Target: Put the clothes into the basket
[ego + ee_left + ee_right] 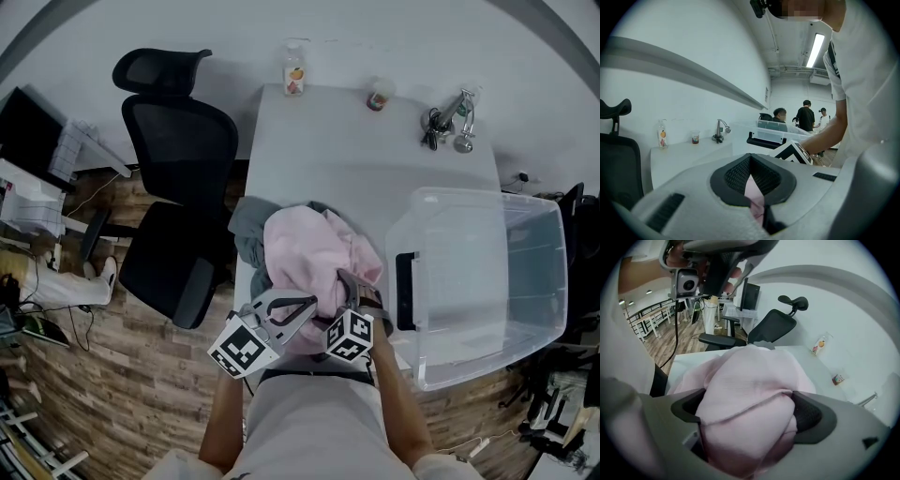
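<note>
A pink garment [314, 255] lies bunched on the white table [375, 159], on top of a grey garment [246, 232]. Both grippers hold it at the near table edge. My left gripper [307, 305] is shut, with a sliver of the pink garment [753, 191] pinched between its pads. My right gripper [345, 286] is shut on a thick fold of the pink garment [745, 394], which bulges out between the jaws. The basket, a clear plastic bin [553, 272] with a black handle, stands open to the right, partly over the table's edge.
A black office chair [178, 197] stands left of the table. At the table's far edge are a small bottle [294, 70], a cup [378, 96] and a metal object with keys [450, 120]. People [806, 115] stand far off in the room.
</note>
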Demonstrator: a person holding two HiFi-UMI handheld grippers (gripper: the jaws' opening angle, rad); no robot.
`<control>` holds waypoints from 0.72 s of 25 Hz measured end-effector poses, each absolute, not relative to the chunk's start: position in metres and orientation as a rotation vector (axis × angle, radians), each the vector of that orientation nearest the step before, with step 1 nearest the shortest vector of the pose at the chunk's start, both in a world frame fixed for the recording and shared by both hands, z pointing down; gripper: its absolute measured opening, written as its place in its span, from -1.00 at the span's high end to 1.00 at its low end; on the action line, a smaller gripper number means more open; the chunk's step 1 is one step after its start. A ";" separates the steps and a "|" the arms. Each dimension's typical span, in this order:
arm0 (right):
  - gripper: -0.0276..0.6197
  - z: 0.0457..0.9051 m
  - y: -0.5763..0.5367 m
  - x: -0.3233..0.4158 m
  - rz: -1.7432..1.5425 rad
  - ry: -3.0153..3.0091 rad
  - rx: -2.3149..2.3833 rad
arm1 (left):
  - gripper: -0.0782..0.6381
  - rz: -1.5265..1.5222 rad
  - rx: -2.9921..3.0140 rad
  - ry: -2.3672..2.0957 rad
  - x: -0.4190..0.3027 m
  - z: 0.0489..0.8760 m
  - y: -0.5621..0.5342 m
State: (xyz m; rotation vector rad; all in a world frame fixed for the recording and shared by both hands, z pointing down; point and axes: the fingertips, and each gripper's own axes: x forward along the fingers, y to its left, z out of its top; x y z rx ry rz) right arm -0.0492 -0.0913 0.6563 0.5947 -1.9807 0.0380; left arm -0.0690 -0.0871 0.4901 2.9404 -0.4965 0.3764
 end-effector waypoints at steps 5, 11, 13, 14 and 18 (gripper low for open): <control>-0.62 0.658 -0.091 -0.048 0.081 -1.973 0.595 | 0.77 0.378 2.933 -0.505 -0.070 0.492 -0.085; 0.16 0.648 -0.092 -0.053 0.091 -2.016 0.651 | 0.77 0.378 2.926 -0.515 -0.072 0.493 -0.083; 0.27 0.644 -0.093 -0.054 0.118 -2.032 0.676 | 0.77 0.379 2.922 -0.527 -0.075 0.493 -0.083; 0.30 0.642 -0.093 -0.055 0.136 -2.043 0.687 | 0.77 0.381 2.921 -0.533 -0.077 0.493 -0.083; 0.37 0.625 -0.097 -0.056 0.209 -2.098 0.737 | 0.77 0.376 2.922 -0.549 -0.082 0.492 -0.082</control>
